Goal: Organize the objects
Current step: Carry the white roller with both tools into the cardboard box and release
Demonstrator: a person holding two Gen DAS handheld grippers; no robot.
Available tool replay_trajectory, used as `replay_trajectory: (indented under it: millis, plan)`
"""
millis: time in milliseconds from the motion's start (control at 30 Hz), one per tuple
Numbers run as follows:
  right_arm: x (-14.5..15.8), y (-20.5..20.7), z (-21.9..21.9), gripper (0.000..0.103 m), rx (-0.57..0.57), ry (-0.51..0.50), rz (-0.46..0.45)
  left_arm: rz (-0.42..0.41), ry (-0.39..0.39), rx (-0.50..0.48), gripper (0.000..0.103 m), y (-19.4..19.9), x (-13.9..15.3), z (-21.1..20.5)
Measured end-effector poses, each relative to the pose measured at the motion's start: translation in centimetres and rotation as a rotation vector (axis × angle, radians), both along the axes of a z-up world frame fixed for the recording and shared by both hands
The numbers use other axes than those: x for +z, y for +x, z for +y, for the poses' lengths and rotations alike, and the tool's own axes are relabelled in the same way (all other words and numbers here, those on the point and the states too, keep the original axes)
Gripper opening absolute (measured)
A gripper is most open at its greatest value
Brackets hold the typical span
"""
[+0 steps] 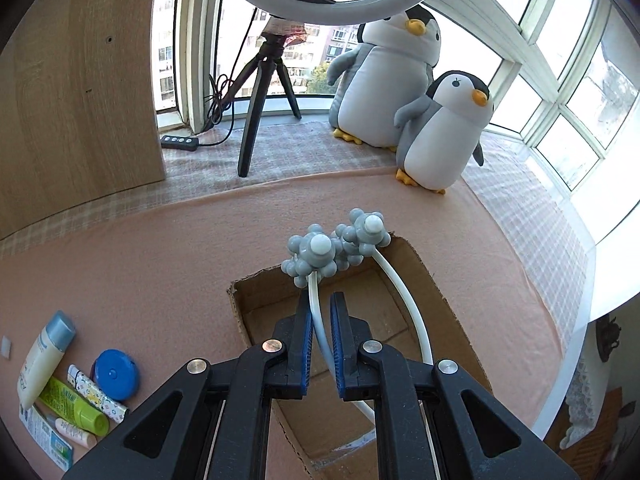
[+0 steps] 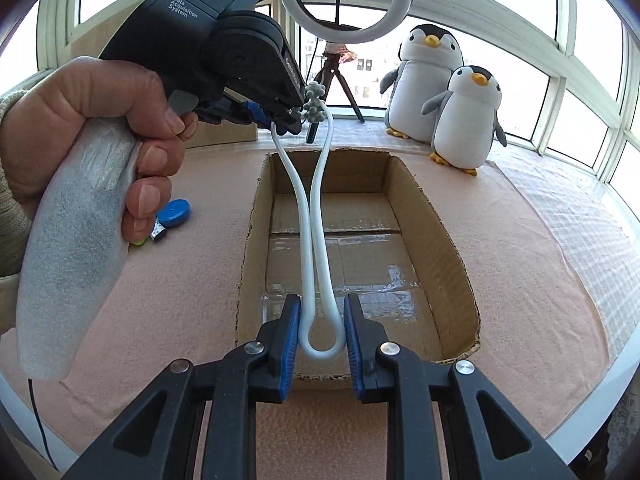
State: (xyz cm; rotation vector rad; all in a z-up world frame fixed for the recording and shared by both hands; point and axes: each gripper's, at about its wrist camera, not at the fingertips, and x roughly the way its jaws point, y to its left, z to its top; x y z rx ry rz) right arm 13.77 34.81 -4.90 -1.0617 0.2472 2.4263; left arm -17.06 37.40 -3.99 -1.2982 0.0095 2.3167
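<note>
I hold one white neck massager [image 2: 316, 216] above the one cardboard box [image 2: 452, 240]: my left gripper [image 1: 320, 312] pinches one arm, my right gripper [image 2: 322, 320] clamps its loop. Two plush penguins [image 2: 464, 120] stand beyond the box.

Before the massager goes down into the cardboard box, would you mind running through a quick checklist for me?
1. Left gripper holds one white arm of the massager: ok, jaws shut on it.
2. Right gripper holds the looped end: ok, jaws pressing both sides of the bend.
3. Massager is over the cardboard box: ok, it hangs above the opening.
4. Box floor is free: ok, only tape shows inside.
5. Grey knobbed heads clear the far box wall: cannot tell, they sit right at that edge in the left wrist view.
6. Tubes and blue tape measure are out of the way: ok, left of the box.
</note>
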Motion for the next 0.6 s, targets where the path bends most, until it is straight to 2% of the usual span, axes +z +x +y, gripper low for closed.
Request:
replay_trajectory:
  millis: [67, 100, 133, 200, 233, 267, 300, 600]
  plan:
    - [-0.3, 0.0, 0.7, 0.020, -0.005, -0.005, -0.004, 0.017, -0.024, 0.005, 0.012, -0.1, -0.3, 0.5]
    - [-0.4, 0.0, 1.0, 0.020, -0.008, -0.007, -0.007, 0.036, -0.046, 0.017, 0.025, -0.1, -0.5, 0.5]
    - [-0.6, -0.1, 1.2, 0.020, -0.011, -0.005, -0.017, 0.056, -0.066, 0.031, 0.049, -0.1, -0.5, 0.4]
    - [-1.2, -0.3, 1.7, 0.021, -0.024, 0.003, -0.051, 0.102, -0.070, 0.049, 0.072, 0.1, -0.3, -0.4]
    - [-1.3, -0.3, 1.9, 0.024, -0.035, 0.006, -0.050, 0.120, -0.066, 0.044, 0.073, 0.2, -0.2, -0.9]
    - [-1.2, -0.1, 2.1, 0.035, -0.054, 0.009, -0.041, 0.128, -0.074, 0.038, 0.073, 0.3, 0.0, -1.2]
    - [-1.0, 0.2, 2.2, 0.041, -0.066, 0.007, -0.026, 0.132, -0.078, 0.034, 0.073, 0.2, 0.1, -1.6]
    - [0.2, -1.2, 1.6, 0.041, -0.045, 0.019, -0.003, 0.173, -0.090, 0.082, 0.077, 1.2, 2.3, -8.7]
